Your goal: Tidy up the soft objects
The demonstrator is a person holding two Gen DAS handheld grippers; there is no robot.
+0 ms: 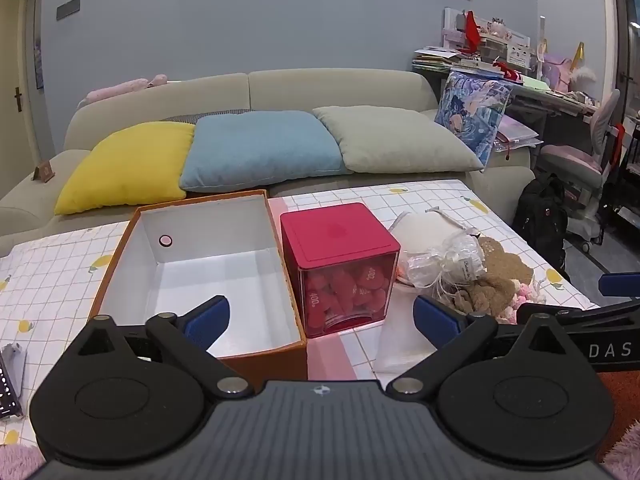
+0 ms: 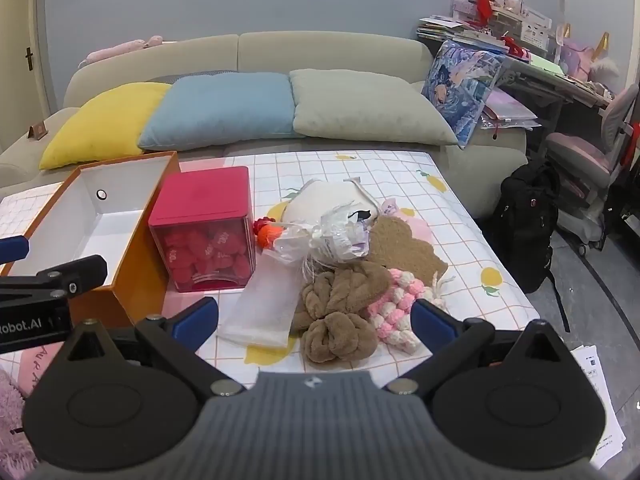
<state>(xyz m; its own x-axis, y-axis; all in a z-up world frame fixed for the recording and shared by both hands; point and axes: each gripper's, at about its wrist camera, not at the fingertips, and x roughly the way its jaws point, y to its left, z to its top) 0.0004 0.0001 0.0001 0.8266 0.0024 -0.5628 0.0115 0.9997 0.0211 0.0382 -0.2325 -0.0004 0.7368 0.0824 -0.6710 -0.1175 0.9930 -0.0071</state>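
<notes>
An empty orange box with a white inside [image 1: 192, 276] [image 2: 92, 220] stands on the checked tablecloth at the left. Next to it stands a red cube container [image 1: 340, 264] [image 2: 204, 232] with red pieces inside. To its right lies a pile of soft things: a brown knitted piece [image 2: 340, 312] [image 1: 488, 292], a pink-and-white knitted piece [image 2: 396, 304], a flat brown mat [image 2: 404, 248], a white pouch [image 2: 332, 200] [image 1: 424, 228], clear plastic bags [image 2: 320, 240] and an orange-red knitted bit [image 2: 266, 232]. My left gripper [image 1: 320, 320] is open and empty before the box and cube. My right gripper [image 2: 314, 318] is open and empty, just before the brown piece.
A beige sofa [image 1: 328, 88] with yellow [image 1: 128, 168], blue [image 1: 260, 148] and grey [image 1: 396, 140] cushions stands behind the table. A cluttered desk [image 2: 520, 40], a pink chair [image 2: 588, 152] and a black backpack [image 2: 524, 216] are at the right. Papers [image 2: 600, 412] lie on the floor.
</notes>
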